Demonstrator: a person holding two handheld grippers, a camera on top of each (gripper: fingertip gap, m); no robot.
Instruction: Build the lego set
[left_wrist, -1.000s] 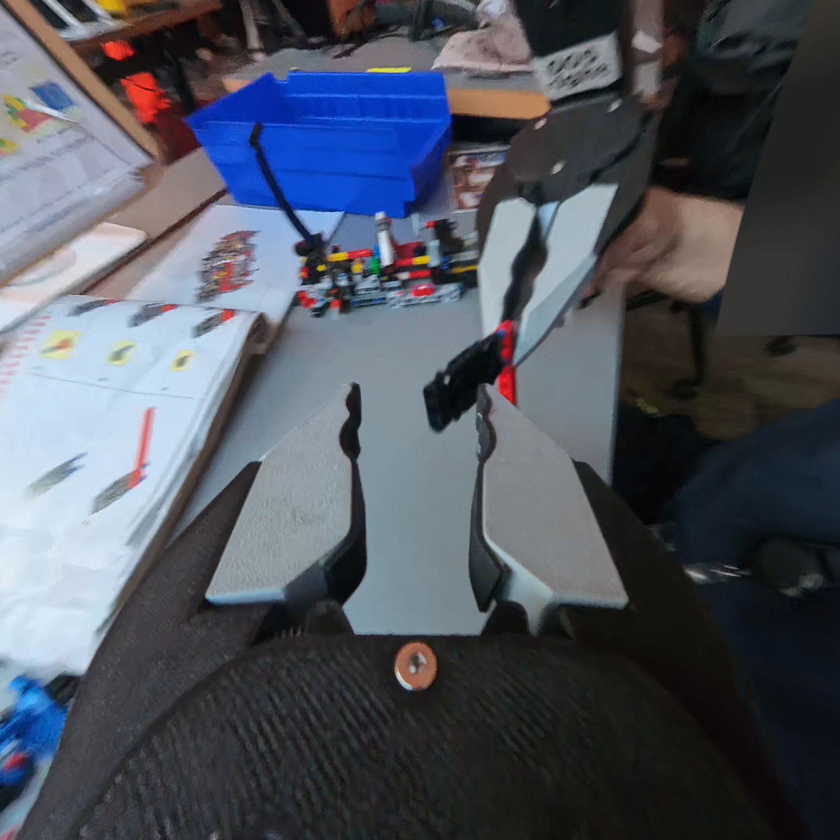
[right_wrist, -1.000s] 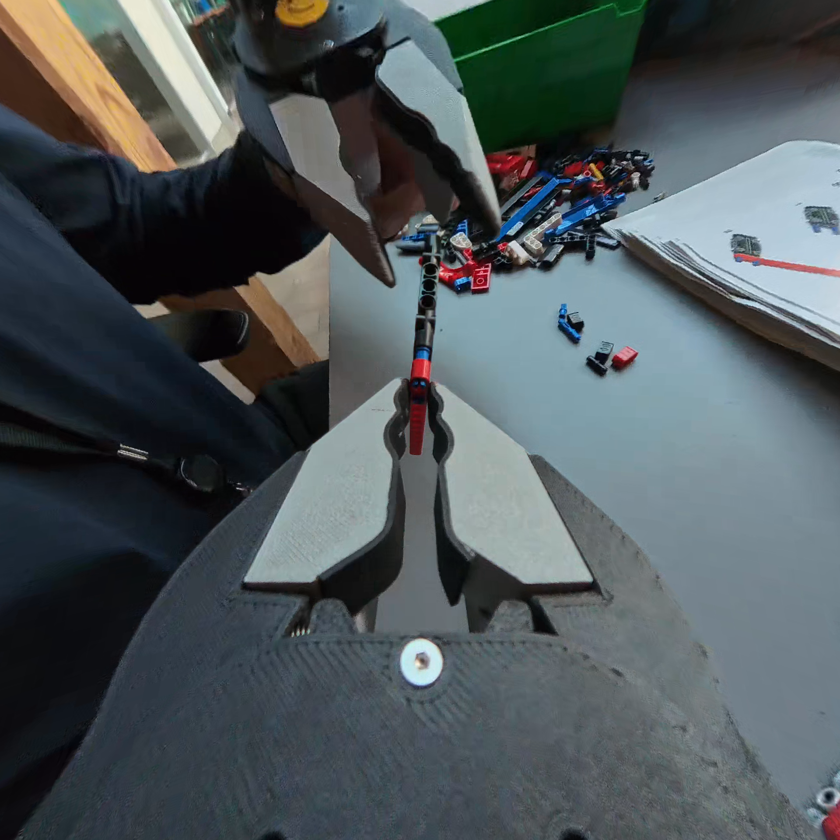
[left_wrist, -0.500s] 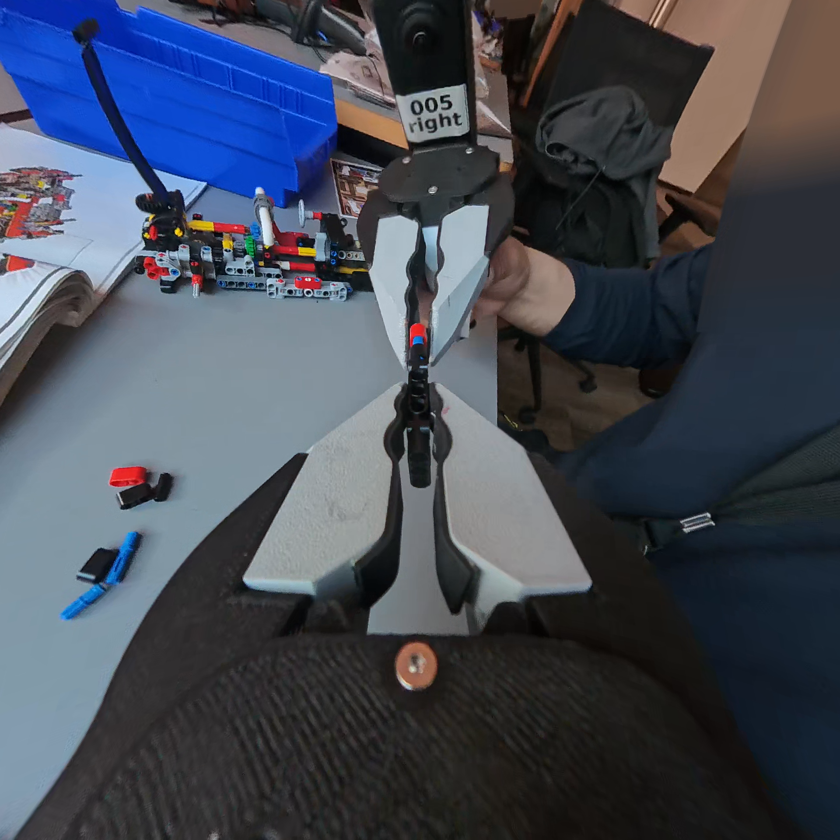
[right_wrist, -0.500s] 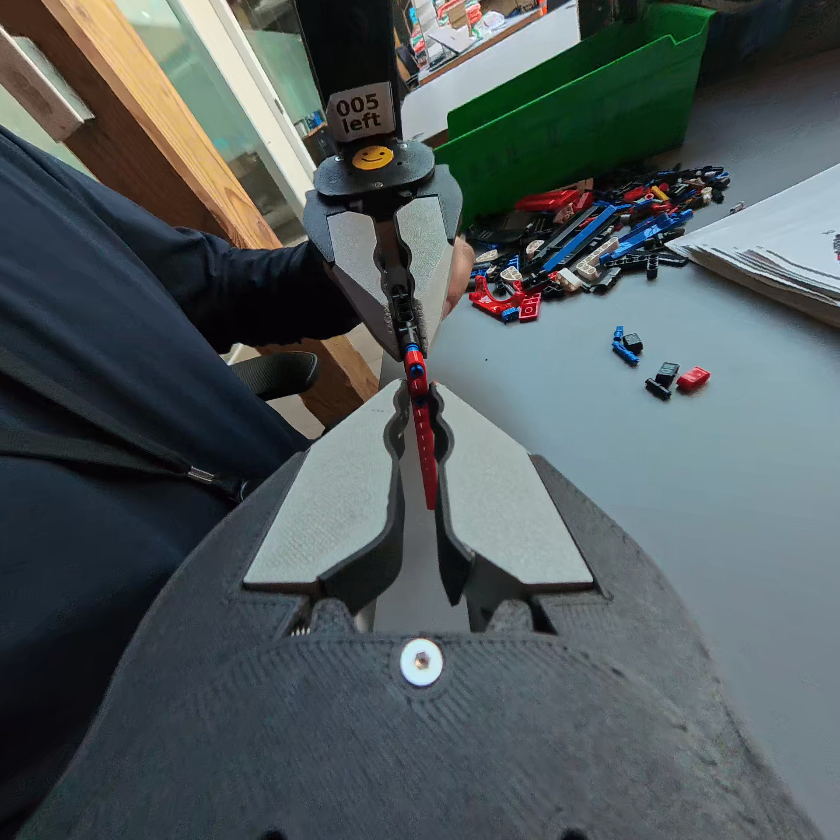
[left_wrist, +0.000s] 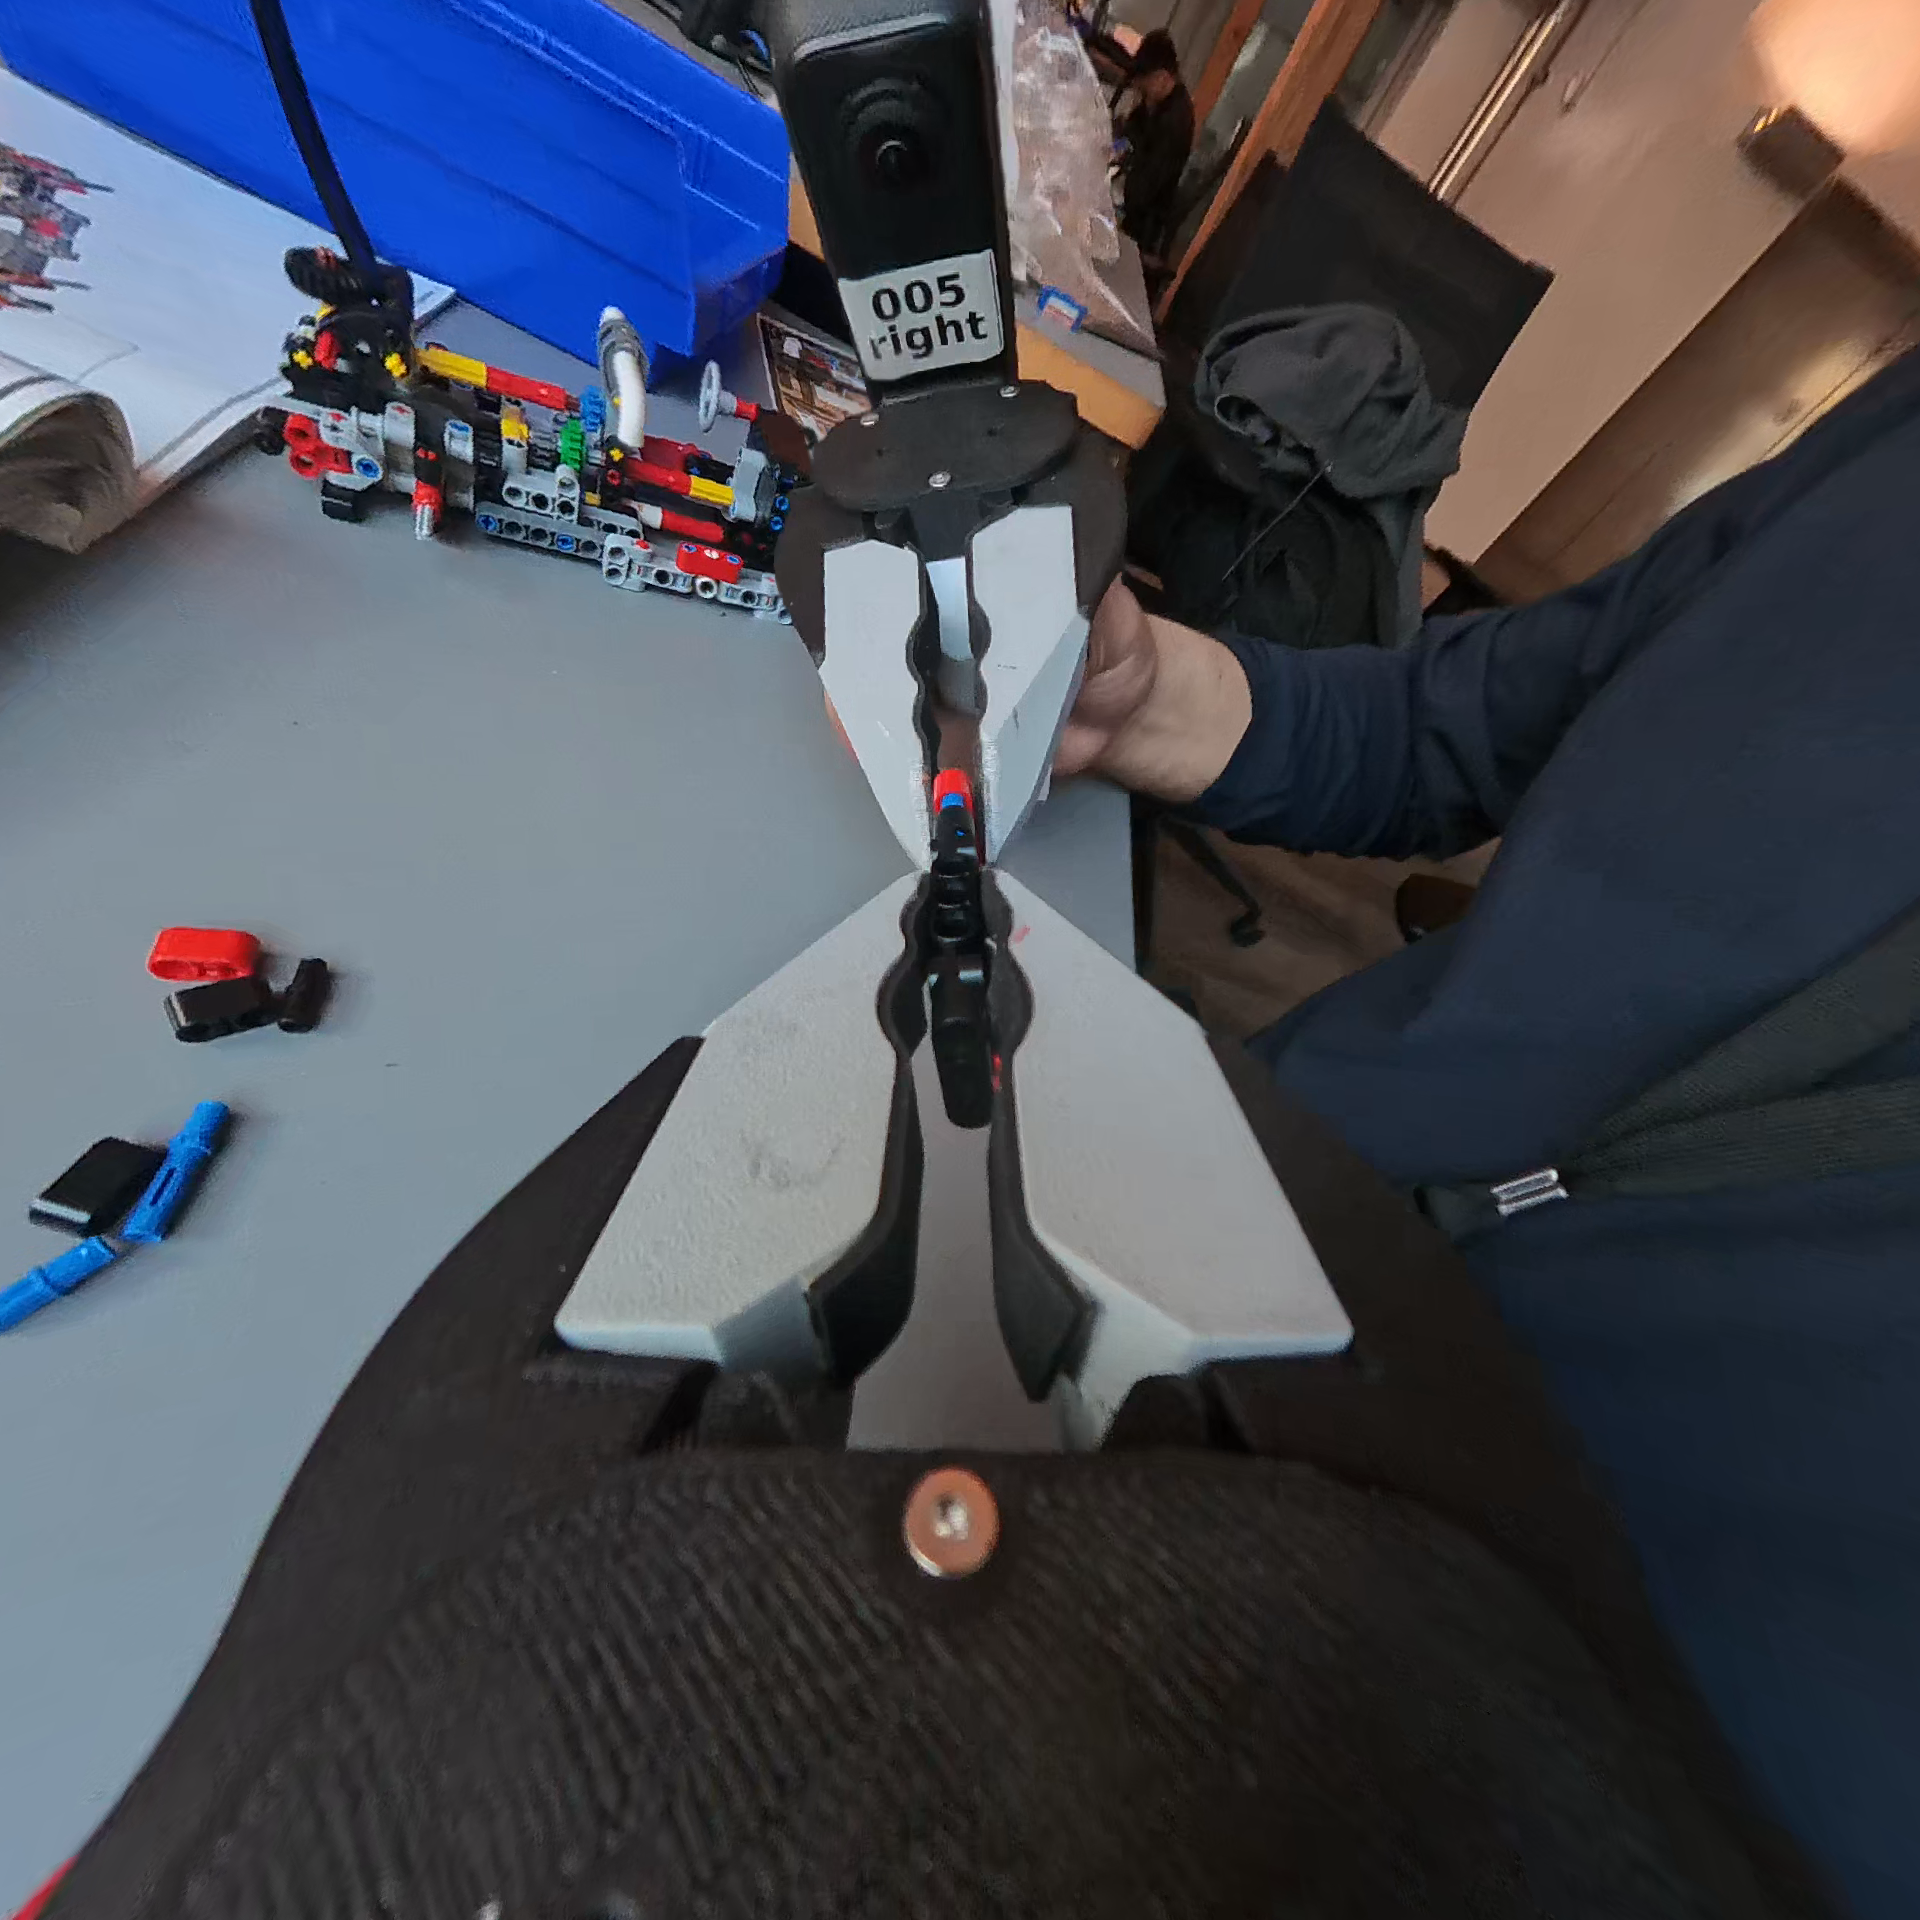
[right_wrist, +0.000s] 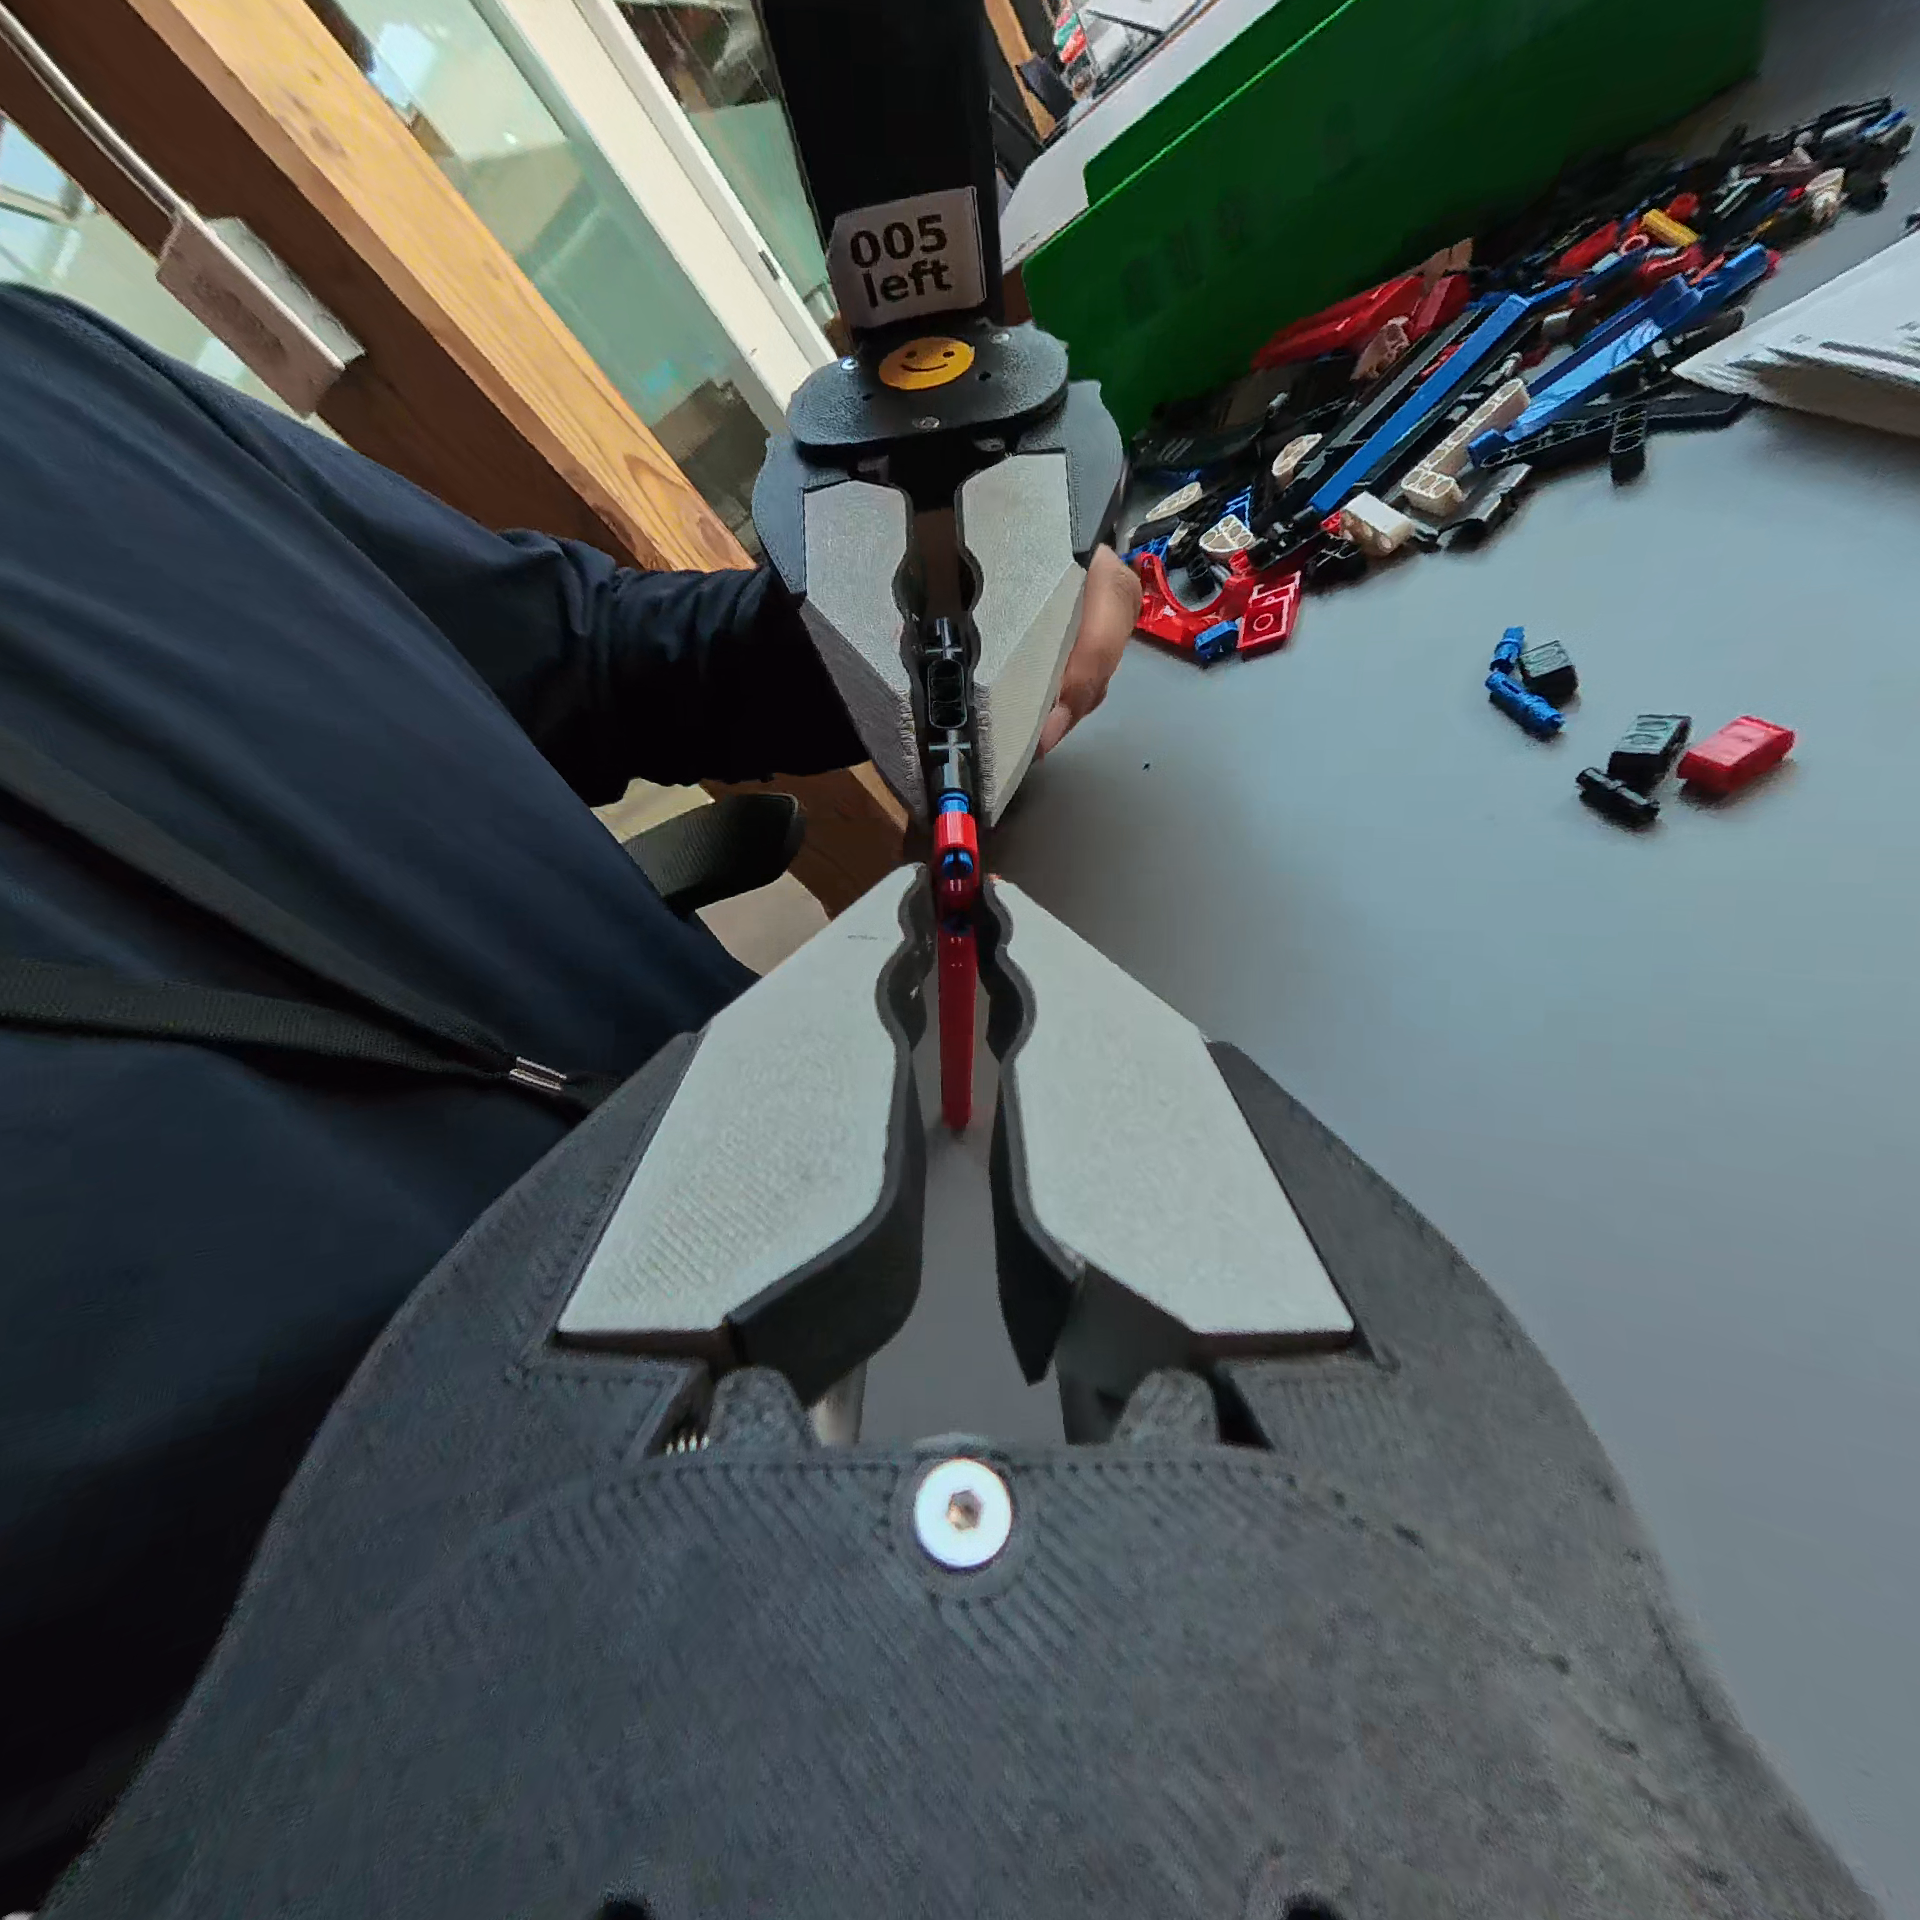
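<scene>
The black toy beam (left_wrist: 956, 997) sits between the fingers of the left gripper (left_wrist: 954, 883), pinched tight. It joins the red toy beam (right_wrist: 956, 997), which the right gripper (right_wrist: 954, 894) squeezes the same way. The two grippers meet tip to tip in the air, by the near edge of the grey table (left_wrist: 468, 748).

Only the left wrist view shows the half-built toy model (left_wrist: 520, 468), the blue bin (left_wrist: 499, 156) behind it and an open booklet (left_wrist: 62, 457). What is in the blue bin cannot be seen. Only the right wrist view shows the green bin (right_wrist: 1403, 187) and the heap of loose pieces (right_wrist: 1507, 395) in front of it.

Both views show a few small pieces (right_wrist: 1631, 727) lying on the table. The grey top around them is wide and bare.
</scene>
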